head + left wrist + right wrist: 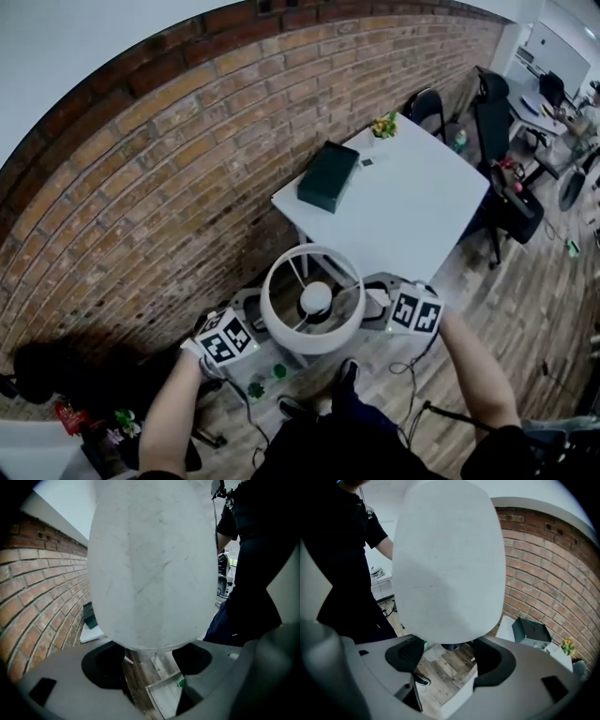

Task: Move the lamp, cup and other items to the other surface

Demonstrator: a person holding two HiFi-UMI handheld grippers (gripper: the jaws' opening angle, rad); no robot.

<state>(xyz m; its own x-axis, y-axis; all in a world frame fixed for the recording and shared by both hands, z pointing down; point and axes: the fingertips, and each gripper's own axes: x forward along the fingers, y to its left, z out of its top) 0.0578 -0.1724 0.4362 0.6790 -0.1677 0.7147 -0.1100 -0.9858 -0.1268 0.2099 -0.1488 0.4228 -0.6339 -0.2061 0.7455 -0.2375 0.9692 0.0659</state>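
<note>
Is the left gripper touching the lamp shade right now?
Touching. In the left gripper view the lamp shade sits against the left gripper, its lower edge meeting both spread jaws, no gap.

Light: soft, even daylight; white table point(412, 206) bright, no glare.
Shadows: deep at the brick wall's point(141, 216) foot, lower left.
Distortion: heavy fisheye, black corners.
Focus: lampshade point(150, 564) looming close, slightly soft.
</note>
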